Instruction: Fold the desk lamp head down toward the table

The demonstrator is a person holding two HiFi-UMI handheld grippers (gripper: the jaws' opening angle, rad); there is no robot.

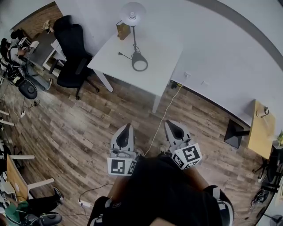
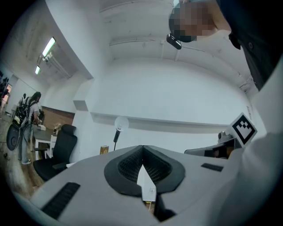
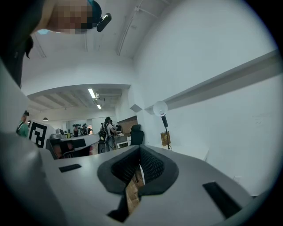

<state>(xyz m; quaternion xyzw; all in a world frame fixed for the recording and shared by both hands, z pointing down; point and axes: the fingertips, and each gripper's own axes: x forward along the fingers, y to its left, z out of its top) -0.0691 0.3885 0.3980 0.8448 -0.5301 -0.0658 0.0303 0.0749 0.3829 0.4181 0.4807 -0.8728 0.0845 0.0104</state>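
The desk lamp stands upright on the white table (image 1: 154, 75) at the far side of the room, its round white head (image 1: 132, 13) on a thin black stem above a ring base (image 1: 139, 64). The left gripper view shows the lamp head (image 2: 121, 123) far off, and the right gripper view also shows the lamp head (image 3: 160, 108). My left gripper (image 1: 128, 127) and right gripper (image 1: 170, 124) are held close to the body, side by side over the wooden floor, well short of the table. In the gripper views the left gripper (image 2: 142, 149) and right gripper (image 3: 140, 151) have their jaws pressed together, with nothing between them.
A small brown box (image 1: 123, 30) stands beside the lamp. A black office chair (image 1: 73, 48) sits left of the table. A yellow cable (image 1: 162, 118) runs across the floor from the wall. A wooden desk (image 1: 261, 129) is at the right; people sit at desks (image 1: 17, 48) far left.
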